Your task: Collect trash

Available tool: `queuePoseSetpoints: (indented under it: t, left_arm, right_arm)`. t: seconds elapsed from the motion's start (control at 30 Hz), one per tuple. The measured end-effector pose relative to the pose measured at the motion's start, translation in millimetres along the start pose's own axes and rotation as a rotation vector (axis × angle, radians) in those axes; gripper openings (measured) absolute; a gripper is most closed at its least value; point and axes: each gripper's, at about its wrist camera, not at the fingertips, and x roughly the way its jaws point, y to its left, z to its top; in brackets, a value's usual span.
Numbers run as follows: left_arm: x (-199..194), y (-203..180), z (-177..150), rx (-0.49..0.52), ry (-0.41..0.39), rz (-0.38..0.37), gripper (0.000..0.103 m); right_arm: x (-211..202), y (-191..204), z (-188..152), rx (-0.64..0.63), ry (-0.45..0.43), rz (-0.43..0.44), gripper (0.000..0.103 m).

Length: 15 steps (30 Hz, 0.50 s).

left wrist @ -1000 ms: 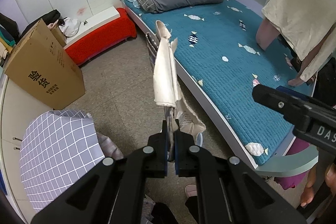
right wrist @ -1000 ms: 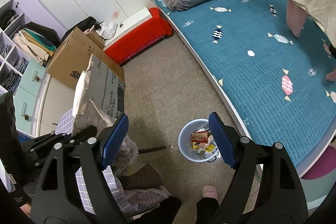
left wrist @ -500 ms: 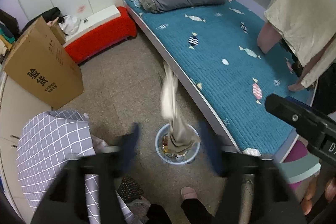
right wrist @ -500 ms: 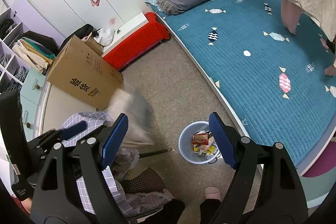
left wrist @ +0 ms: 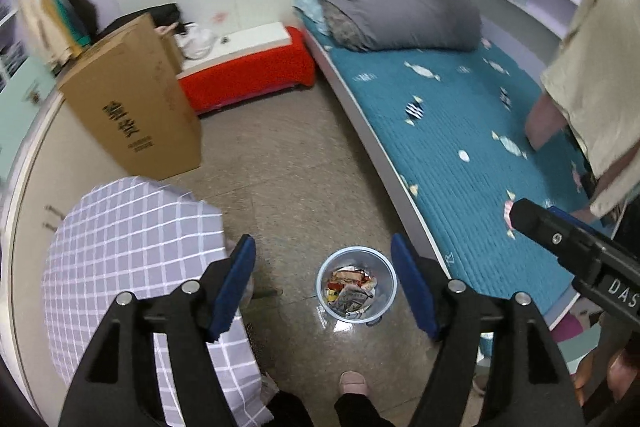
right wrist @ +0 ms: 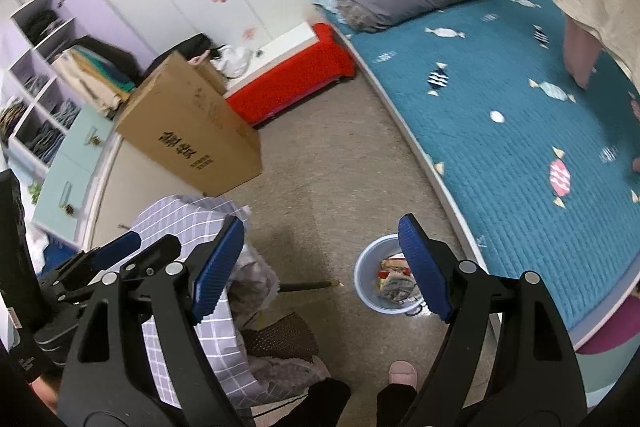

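Both of your grippers hung over the bin, fingers spread and empty.
The bin (left wrist: 356, 282) stood on the floor beside the bed (left wrist: 460, 131), holding wrappers (left wrist: 350, 291), framed between your left gripper (left wrist: 324, 283) fingers and partly behind your right gripper (right wrist: 322, 263).

A broad strip of bare speckled stone floor (left wrist: 296, 163) runs open from the round pale-blue plastic waste bin (left wrist: 356, 285) up to the red-covered low bench (left wrist: 248, 75). It is hemmed on one side by the curved white edge of the teal quilted bed (left wrist: 452, 131), with the bin just beside that edge. On the other side stand the tall brown cardboard box (left wrist: 132, 99) and the lilac checked fabric-covered mound (left wrist: 132, 259), while a thin dark rod (right wrist: 306, 285) lies on the floor between mound and bin.
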Motion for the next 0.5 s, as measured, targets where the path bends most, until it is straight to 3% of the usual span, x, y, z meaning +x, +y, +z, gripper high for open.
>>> queuePoseSetpoints:
  t: [0.5]
  left_arm:
    - [-120,82,-31,-0.149,-0.179,0.069,0.078]
  right_arm:
    - [-63,88,-26,-0.140,-0.111,0.125,0.080]
